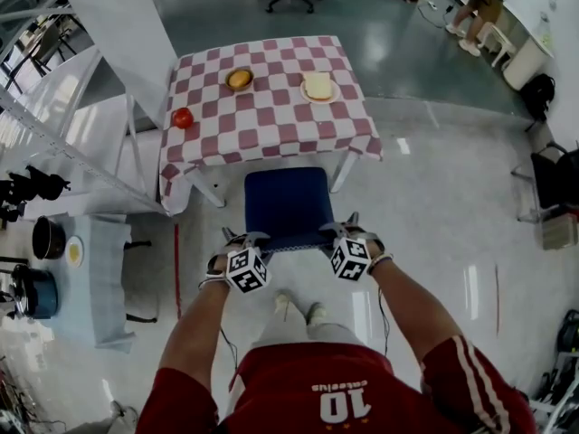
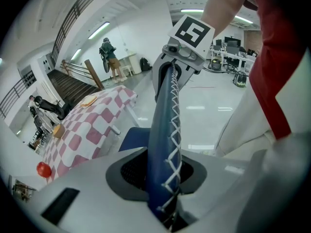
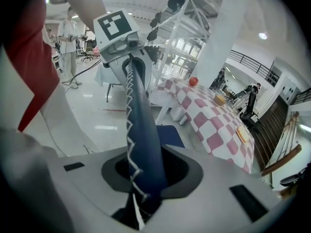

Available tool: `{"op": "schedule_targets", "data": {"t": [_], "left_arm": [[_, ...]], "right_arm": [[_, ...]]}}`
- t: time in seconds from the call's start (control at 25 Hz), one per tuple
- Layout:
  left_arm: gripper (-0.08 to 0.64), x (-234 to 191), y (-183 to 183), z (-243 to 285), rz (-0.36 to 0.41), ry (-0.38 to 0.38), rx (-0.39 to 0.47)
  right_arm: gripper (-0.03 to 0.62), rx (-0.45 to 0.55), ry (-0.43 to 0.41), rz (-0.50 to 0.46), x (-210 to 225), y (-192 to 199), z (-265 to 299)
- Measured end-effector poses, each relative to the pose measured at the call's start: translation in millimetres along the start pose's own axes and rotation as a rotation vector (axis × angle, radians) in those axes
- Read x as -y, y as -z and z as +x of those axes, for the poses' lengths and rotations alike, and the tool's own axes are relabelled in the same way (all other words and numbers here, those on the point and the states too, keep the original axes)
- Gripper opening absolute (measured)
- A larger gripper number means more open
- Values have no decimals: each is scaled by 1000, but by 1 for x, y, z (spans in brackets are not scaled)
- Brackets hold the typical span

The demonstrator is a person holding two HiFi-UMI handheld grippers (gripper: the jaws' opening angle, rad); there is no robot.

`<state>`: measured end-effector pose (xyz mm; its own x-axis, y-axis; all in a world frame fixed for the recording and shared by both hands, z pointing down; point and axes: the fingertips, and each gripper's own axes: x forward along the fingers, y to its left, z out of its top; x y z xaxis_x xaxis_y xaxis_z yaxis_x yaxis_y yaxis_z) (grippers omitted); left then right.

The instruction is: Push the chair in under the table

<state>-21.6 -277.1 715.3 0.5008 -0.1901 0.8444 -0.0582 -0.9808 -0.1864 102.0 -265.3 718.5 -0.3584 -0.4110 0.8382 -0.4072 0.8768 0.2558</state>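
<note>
Blue chair [image 1: 288,204] is standing square to the checked surface [image 1: 271,116], the far edge of its seat just meeting the hanging hem of the cloth while the rest is lying out over the pale floor (not yet tucked under, by the look of it). A person in a red jersey is standing behind it and gripping the top of the padded backrest [image 1: 291,240] near both corners. The left tongs [image 1: 244,240] and the right tongs [image 1: 344,234] are each pinching the stitched blue edge between narrowly parted jaws, and neither is holding anything else.

Taking one grip at each end is probably meant to stop the chair slewing, so that it is heading straight between the surface's white legs [image 1: 207,189]. A tomato [image 1: 183,117], a small bowl [image 1: 239,79] and a plate of bread [image 1: 318,88] are sitting on the cloth, so a knock against a leg is likely the thing worth avoiding.
</note>
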Motion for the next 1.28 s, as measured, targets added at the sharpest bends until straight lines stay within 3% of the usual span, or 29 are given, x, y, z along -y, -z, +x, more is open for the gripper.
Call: {"op": "schedule_targets", "data": {"t": [0.4,0.64,1.28], "left_arm": [[96,-62,12,13,28,-6,8],[94,-75,19,31,9,-4,-3],[106,-170,10,68,-32,-18,-52]], "right_arm": [[98,-14,30,18,46,-18,32],[95,-30,27,18,59,-13,52],[95,-26,0,-16,155,-19,93]]}}
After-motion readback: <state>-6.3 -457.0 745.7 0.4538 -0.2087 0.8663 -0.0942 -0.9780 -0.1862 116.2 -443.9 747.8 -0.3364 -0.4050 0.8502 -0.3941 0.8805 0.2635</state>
